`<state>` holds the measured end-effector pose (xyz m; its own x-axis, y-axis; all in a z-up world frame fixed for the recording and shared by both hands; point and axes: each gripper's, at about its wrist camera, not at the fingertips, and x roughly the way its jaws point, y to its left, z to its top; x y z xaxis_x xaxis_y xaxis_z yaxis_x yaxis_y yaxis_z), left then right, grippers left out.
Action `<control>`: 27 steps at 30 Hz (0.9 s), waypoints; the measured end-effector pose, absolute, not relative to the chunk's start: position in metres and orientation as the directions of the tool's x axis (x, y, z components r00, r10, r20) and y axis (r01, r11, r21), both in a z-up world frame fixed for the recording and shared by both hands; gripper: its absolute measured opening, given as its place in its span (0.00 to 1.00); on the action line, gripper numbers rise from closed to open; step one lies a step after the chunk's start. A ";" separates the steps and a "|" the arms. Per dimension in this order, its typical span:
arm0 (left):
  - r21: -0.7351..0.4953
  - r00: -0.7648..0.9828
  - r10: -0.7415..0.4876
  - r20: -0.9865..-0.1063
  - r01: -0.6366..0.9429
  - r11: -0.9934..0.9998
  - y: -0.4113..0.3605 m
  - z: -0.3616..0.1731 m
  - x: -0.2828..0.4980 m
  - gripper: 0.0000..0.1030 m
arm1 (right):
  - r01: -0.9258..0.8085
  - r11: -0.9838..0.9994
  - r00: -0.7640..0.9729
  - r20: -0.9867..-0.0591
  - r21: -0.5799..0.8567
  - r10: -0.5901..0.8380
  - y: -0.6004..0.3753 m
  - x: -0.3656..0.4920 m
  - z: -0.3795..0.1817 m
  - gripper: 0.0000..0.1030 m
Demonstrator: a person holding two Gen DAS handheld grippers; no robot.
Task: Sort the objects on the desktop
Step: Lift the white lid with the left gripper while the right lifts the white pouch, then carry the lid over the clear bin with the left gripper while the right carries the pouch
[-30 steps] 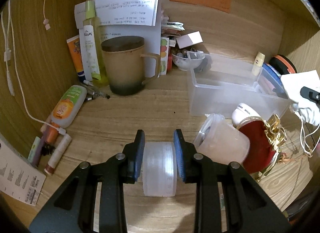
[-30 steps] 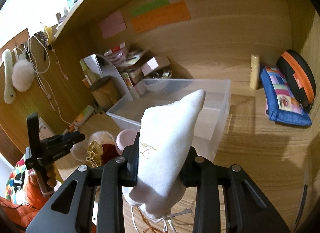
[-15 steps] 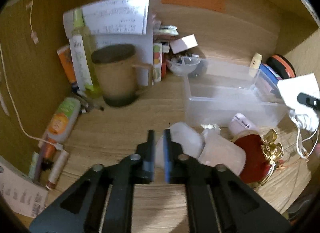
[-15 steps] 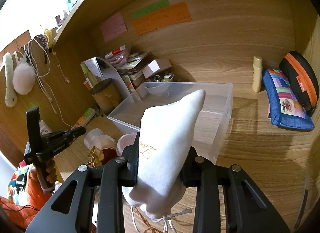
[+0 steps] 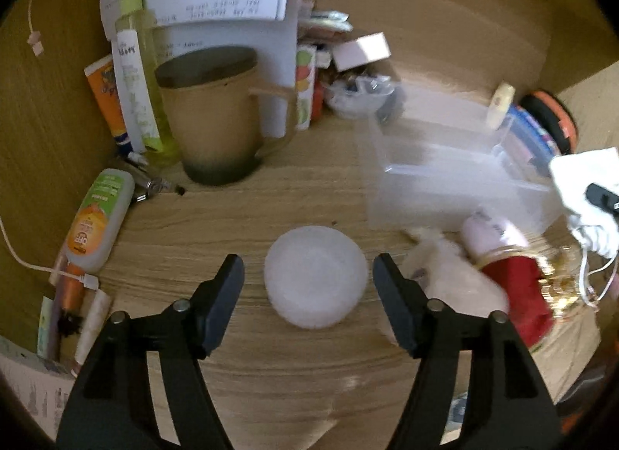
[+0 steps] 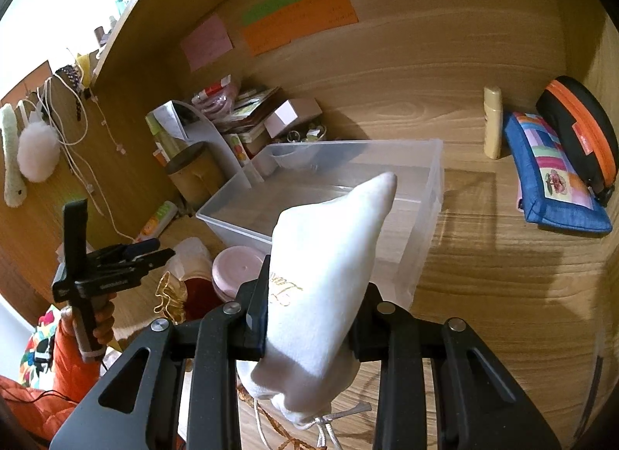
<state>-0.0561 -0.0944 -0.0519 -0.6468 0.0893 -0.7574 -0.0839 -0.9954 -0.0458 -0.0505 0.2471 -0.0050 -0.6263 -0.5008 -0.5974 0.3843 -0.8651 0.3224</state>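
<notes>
My left gripper (image 5: pixel 308 272) is open, its fingers on either side of a round translucent white container (image 5: pixel 315 280) standing on the wooden desk, without touching it. My right gripper (image 6: pixel 309 303) is shut on a white drawstring pouch (image 6: pixel 329 260) with gold lettering, held in front of the clear plastic bin (image 6: pixel 433 194). The pouch (image 5: pixel 584 198) and the bin (image 5: pixel 445 187) also show at the right of the left wrist view. The left gripper (image 6: pixel 153 250) shows at the left of the right wrist view.
A brown mug (image 5: pixel 216 117), a yellow-green bottle (image 5: pixel 135 74), an orange tube (image 5: pixel 106 98) and a lying spray bottle (image 5: pixel 96 221) crowd the back left. A red and gold pouch (image 5: pixel 518 295) and a pink jar (image 6: pixel 238 268) lie before the bin. A blue pencil case (image 6: pixel 553 175) sits right.
My left gripper was shut on the translucent container, squeezed tighter, then opened; the container now stands free on the desk between the fingers. My right gripper keeps holding the pouch, nearly still.
</notes>
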 end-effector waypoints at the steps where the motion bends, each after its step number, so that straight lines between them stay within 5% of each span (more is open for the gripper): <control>1: -0.042 -0.640 0.087 -0.763 -0.085 -0.995 -0.096 -0.054 -0.058 0.67 | 0.384 -0.866 -0.626 -0.600 0.320 -0.499 0.246 -0.051 -0.005 0.27; 11: -0.002 -0.596 0.081 -0.799 -0.132 -0.991 -0.093 -0.077 -0.070 0.72 | 0.380 -0.869 -0.633 -0.596 0.318 -0.495 0.242 -0.059 -0.005 0.27; 14: 0.032 -0.593 0.055 -0.803 -0.136 -0.990 -0.087 -0.084 -0.075 0.63 | 0.388 -0.868 -0.632 -0.595 0.311 -0.496 0.237 -0.064 -0.004 0.27; 27: 0.108 -0.694 -0.015 -0.720 -0.091 -0.990 -0.079 -0.059 -0.071 0.63 | 0.415 -0.856 -0.622 -0.590 0.309 -0.515 0.226 -0.073 -0.001 0.27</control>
